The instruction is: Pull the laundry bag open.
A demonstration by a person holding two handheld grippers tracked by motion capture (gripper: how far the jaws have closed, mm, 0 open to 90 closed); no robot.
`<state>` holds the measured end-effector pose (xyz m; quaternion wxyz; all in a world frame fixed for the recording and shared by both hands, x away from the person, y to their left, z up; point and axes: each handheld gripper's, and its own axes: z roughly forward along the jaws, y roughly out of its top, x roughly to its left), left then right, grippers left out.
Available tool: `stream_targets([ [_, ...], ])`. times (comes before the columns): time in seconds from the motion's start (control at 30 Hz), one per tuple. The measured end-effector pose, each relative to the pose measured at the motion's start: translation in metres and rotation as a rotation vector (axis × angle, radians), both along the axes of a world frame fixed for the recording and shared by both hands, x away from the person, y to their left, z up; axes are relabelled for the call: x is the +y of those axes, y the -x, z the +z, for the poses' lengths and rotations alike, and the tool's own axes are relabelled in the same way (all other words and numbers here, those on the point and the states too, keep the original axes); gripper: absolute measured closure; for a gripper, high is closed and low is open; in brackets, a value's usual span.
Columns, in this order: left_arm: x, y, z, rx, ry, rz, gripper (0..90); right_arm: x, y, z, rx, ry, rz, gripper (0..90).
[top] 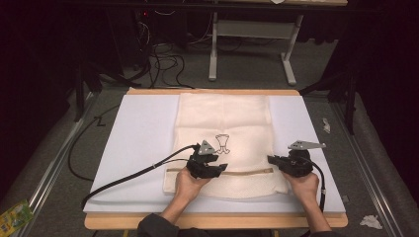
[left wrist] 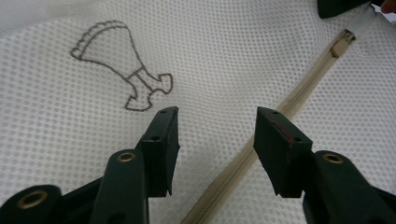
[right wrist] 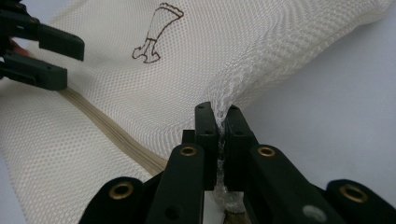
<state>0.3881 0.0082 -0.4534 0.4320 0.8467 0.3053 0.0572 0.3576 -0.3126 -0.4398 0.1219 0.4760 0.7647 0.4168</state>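
White padding point(top: 143, 143) covers the table; a mesh bag point(top: 225, 123) is spread at frame centre. Its right edge is pinched by the right gripper point(right wrist: 220, 122); the left gripper point(left wrist: 215, 128) is held agape over its zipper point(left wrist: 299, 91).

Your white pad point(top: 138, 143) covers a wooden table point(top: 212, 220); on the floor lie crumpled paper point(top: 370, 221), a green packet point(top: 15, 215) and cables point(top: 165, 61)

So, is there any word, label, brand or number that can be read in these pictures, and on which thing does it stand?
No text can be read.
Mesh bag: a brown outline drawing, no letters.
Green packet on the floor: print too small and blurred to read.
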Motion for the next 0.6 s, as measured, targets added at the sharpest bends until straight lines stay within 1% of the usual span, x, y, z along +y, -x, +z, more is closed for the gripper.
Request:
stream_targets([
  [0.07, -0.002, 0.001, 0.000, -0.006, -0.009, -0.003, 54.2, 0.002, 0.000, 0.003, -0.008, -0.002, 0.002, 88.1],
  [0.13, -0.006, 0.001, -0.001, 0.001, -0.004, -0.007, 55.8, 0.003, -0.001, 0.004, -0.008, -0.005, 0.007, 88.1],
  [0.2, -0.009, 0.002, -0.001, 0.002, -0.008, -0.016, 55.9, 0.005, -0.002, 0.005, -0.008, -0.005, 0.011, 88.1],
  [0.3, -0.013, 0.001, -0.003, 0.025, 0.009, -0.017, 55.1, 0.006, -0.003, 0.005, -0.007, -0.014, 0.014, 88.1],
  [0.33, -0.014, 0.001, -0.003, 0.031, 0.010, -0.022, 54.3, 0.006, -0.004, 0.006, -0.007, -0.010, 0.018, 88.1],
  [0.43, -0.014, 0.002, -0.002, 0.019, 0.019, -0.016, 52.8, 0.009, -0.003, 0.007, -0.017, 0.003, 0.021, 88.1],
  [0.5, -0.015, 0.002, -0.002, 0.024, 0.025, -0.018, 52.2, 0.011, -0.004, 0.006, -0.013, 0.000, 0.025, 88.2],
  [0.53, -0.015, 0.002, -0.002, 0.019, 0.025, -0.017, 52.0, 0.011, -0.005, 0.005, -0.012, -0.001, 0.026, 88.2],
  [0.6, -0.018, 0.004, -0.002, -0.001, -0.004, -0.020, 52.0, 0.012, -0.005, 0.005, -0.015, -0.008, 0.028, 88.1],
])
